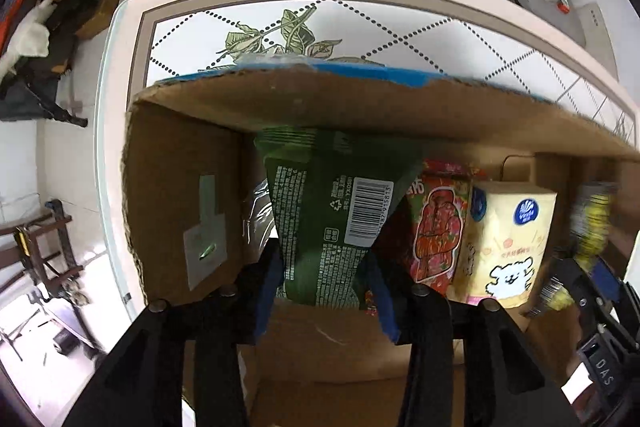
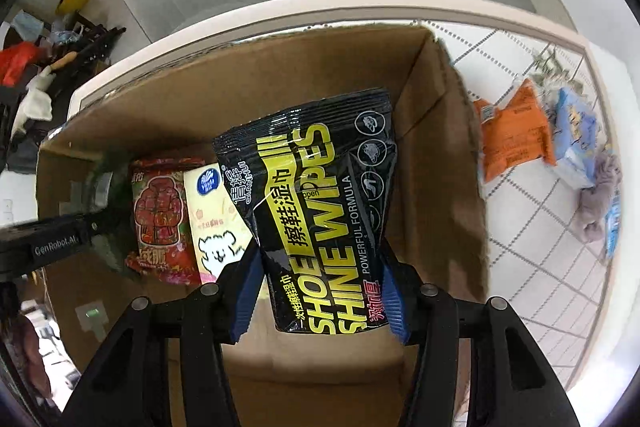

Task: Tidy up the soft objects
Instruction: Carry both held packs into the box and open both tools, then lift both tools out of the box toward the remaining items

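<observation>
1. The open brown cardboard box [image 2: 432,131] stands on the white tiled table with a leaf print [image 1: 248,23]; all positions below refer to this box.
2. The left gripper [image 1: 326,291] reaches into the box. Its blue-padded fingers [image 1: 269,291] are closed to a narrow gap on the lower end of a dark green snack packet with a white barcode label [image 1: 332,211], which hangs inside the box near its left wall.
3. The right gripper [image 2: 320,291] is over the box interior. Its blue-padded fingers [image 2: 394,299] pinch the lower part of a black and yellow shoe-wipes pouch [image 2: 316,211], held above the box floor toward the right wall.
4. Upright inside the box, between the two held packs, stand a red printed packet with a jacket picture [image 2: 162,215] and, touching it, a cream tissue pack with a white bear drawing [image 2: 218,223].
5. Outside the box, on the table beyond its right wall, lie an orange packet [image 2: 516,131], a light blue pack [image 2: 576,143] and a grey cloth bundle [image 2: 600,199].
</observation>
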Available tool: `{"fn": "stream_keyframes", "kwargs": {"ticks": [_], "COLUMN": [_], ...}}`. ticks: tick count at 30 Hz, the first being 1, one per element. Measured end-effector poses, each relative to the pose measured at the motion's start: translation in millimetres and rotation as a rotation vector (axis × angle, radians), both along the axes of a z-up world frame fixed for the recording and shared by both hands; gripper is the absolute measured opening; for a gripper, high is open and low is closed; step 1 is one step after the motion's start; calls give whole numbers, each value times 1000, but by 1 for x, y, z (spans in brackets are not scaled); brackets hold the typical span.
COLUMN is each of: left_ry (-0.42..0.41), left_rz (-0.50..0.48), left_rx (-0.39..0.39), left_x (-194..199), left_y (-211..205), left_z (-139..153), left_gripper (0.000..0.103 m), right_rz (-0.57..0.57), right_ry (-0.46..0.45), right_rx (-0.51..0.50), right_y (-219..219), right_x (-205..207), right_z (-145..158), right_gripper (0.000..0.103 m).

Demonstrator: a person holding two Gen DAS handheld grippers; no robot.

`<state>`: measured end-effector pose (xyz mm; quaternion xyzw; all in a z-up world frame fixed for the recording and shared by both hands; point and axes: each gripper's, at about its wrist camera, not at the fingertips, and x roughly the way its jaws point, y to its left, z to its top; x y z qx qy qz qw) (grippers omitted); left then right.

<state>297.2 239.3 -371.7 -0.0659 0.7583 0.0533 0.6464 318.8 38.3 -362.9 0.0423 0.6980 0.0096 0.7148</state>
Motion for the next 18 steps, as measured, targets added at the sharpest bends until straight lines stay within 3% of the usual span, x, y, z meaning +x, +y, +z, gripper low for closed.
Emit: {"fn": "stream_keyframes", "kwargs": {"ticks": [3, 6, 9, 11, 12, 13, 14, 17, 18], "left_ry": [-15, -39, -76, -97, -110, -126, -135, -181, -192], "left_rz": [0, 9, 21, 19, 19, 19, 18, 11, 9], "left_rx": [-5, -16, -27, -27, -29, -26, -25, -22, -18], "left_x": [0, -2, -9, -15, -20, -26, -31, -49, -53], "left_y": [3, 5, 6, 5, 4, 3, 2, -3, -3], "left_z": [2, 11, 25, 35, 40, 47, 50, 68, 72], "left_gripper": [50, 67, 75, 87, 98, 101, 101, 101, 101], "right_rz": [-7, -16, -4, 12, 18, 25, 33, 69, 82], "right_ry": [-9, -19, -25, -30, -33, -36, -41, -54, -55], "right_rx": [-12, -16, -17, -17, -23, -22, -17, -22, -27], "right_y": [-2, -6, -4, -1, 0, 1, 2, 9, 10], "right_x": [3, 4, 2, -4, -7, -10, -14, -28, -32], "right_z": [2, 9, 17, 24, 28, 31, 35, 44, 46], "right_gripper": [77, 77, 77, 77, 77, 77, 79, 103, 103]}}
